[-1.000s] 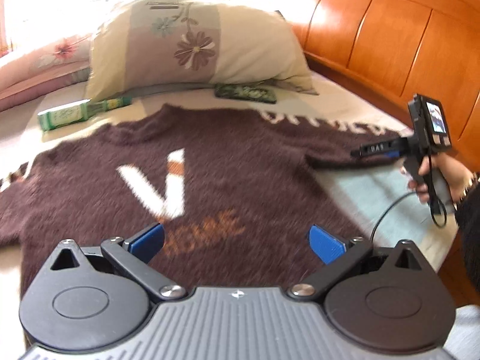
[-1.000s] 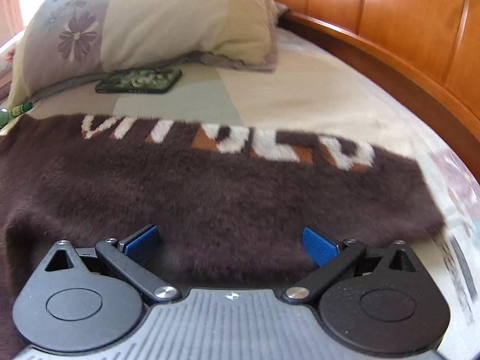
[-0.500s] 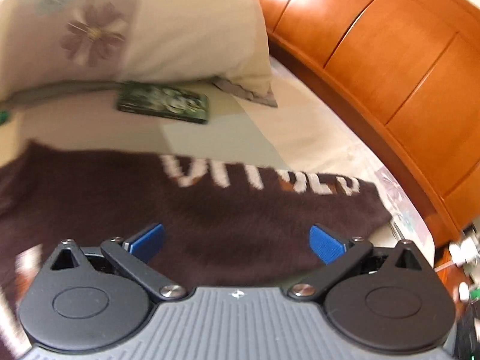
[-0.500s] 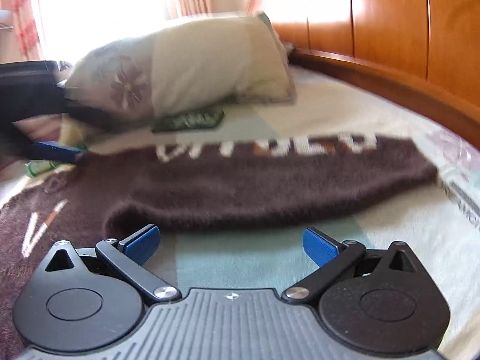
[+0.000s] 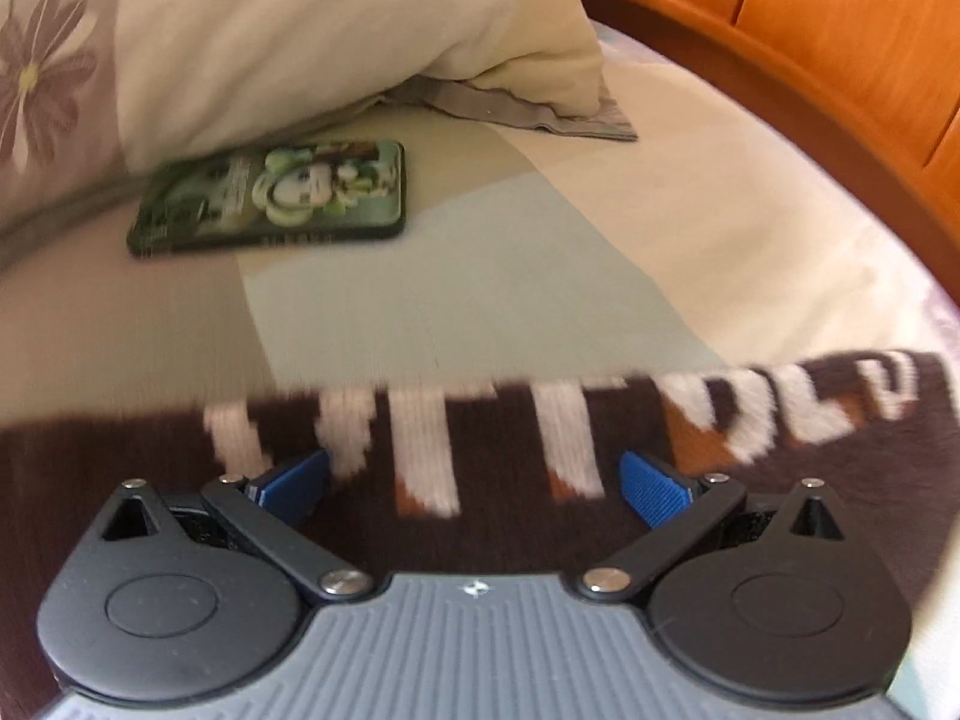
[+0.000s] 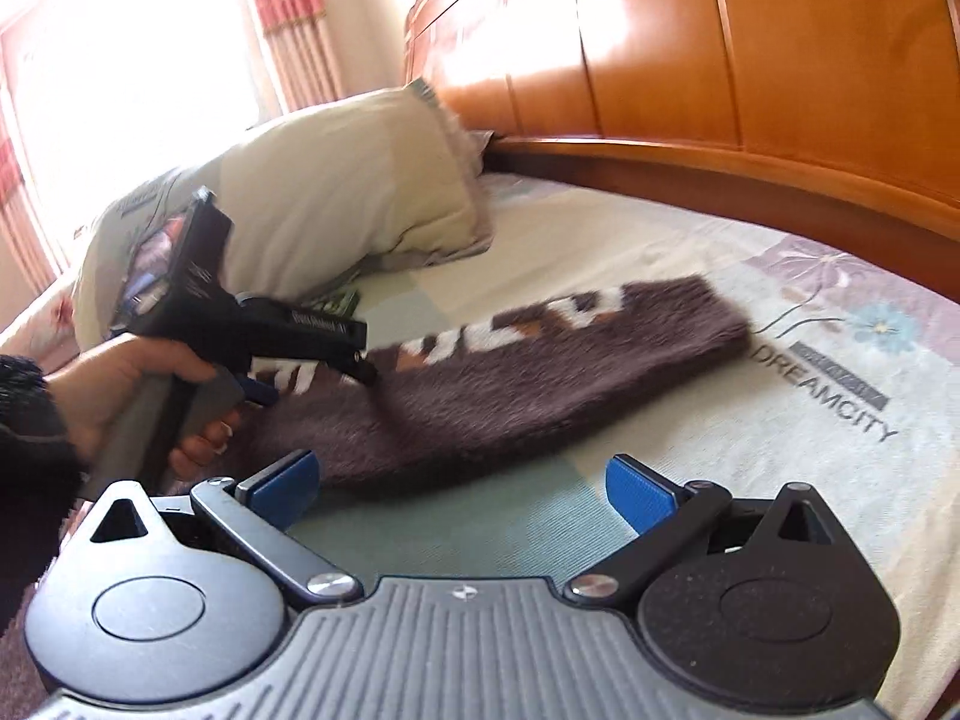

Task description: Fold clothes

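Note:
A dark brown fuzzy sweater lies flat on the bed. Its sleeve (image 6: 540, 378) with white and orange letters stretches right toward the headboard. In the left wrist view the lettered sleeve (image 5: 480, 438) fills the space under my left gripper (image 5: 474, 486), which is open and low over it. The right wrist view shows that left gripper (image 6: 312, 384) from the side, held by a hand (image 6: 120, 390), its tips at the sleeve's lettered edge. My right gripper (image 6: 461, 486) is open over bare sheet just short of the sleeve's near edge, with nothing between its fingers.
A floral pillow (image 5: 300, 30) lies behind the sleeve, with a green packet (image 5: 270, 198) in front of it. The orange wooden headboard (image 6: 720, 60) curves along the far and right side. The printed bed sheet (image 6: 840, 390) extends right of the cuff.
My left gripper has swung right and dropped close onto the lettered sleeve. My right gripper has pulled back off the sleeve and now looks at it from a little distance. Both stay open.

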A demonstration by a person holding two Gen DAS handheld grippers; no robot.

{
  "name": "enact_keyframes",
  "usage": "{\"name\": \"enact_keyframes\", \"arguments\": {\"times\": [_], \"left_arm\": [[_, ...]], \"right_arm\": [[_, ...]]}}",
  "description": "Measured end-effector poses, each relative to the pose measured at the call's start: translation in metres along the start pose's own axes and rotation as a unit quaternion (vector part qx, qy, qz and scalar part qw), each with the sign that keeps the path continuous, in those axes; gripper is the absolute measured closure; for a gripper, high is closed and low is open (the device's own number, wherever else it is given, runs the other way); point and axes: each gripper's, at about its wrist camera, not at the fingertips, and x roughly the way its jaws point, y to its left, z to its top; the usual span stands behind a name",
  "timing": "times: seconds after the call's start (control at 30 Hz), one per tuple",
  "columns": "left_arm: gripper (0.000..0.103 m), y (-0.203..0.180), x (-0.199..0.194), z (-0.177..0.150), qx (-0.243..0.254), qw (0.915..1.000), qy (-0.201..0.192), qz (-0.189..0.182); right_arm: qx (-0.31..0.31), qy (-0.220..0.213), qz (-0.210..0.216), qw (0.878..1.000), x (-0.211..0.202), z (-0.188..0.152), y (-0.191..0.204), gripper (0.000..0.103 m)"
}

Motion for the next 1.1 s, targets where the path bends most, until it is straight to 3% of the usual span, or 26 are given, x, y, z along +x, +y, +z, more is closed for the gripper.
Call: {"name": "enact_keyframes", "arguments": {"times": [0.1,0.2,0.37,0.43,0.6,0.73,0.83,0.9,0.97,1.1], "left_arm": [[0.001,0.001,0.007,0.014,-0.012,0.9998,0.01,0.01],[0.001,0.006,-0.007,0.022,-0.028,0.9992,0.028,-0.004],[0.001,0.024,-0.043,0.003,-0.008,0.9994,0.002,-0.034],[0.001,0.039,-0.039,-0.008,-0.019,0.9992,0.019,-0.028],[0.0,0.058,-0.015,-0.015,-0.009,0.9999,0.002,0.006],[0.001,0.059,-0.002,0.013,-0.071,0.9967,0.024,0.031],[0.001,0.043,-0.02,0.016,-0.064,0.9976,0.015,0.023],[0.001,0.026,-0.038,0.008,-0.038,0.9986,0.006,-0.036],[0.001,0.006,-0.046,-0.001,-0.017,0.9963,0.023,-0.081],[0.001,-0.028,-0.038,-0.016,0.025,0.9934,0.042,-0.103]], "right_arm": [[0.014,0.0,0.004,1.0,-0.002,0.001,-0.005,0.0],[0.019,0.005,0.011,1.0,-0.003,0.0,-0.006,0.0],[0.02,0.007,0.019,1.0,-0.003,0.002,-0.005,0.0],[0.023,0.008,0.024,0.999,-0.003,0.002,-0.005,0.0],[0.014,0.009,0.021,1.0,-0.003,0.001,-0.002,0.0],[-0.001,0.013,0.014,1.0,0.0,-0.001,0.003,0.0],[0.001,0.026,0.012,1.0,0.004,-0.002,0.004,0.0],[-0.002,0.027,0.004,1.0,0.005,-0.001,0.005,0.0],[-0.008,0.025,-0.002,1.0,0.004,-0.002,0.006,0.0],[-0.004,0.024,-0.001,1.0,0.002,-0.002,0.004,0.0]]}}
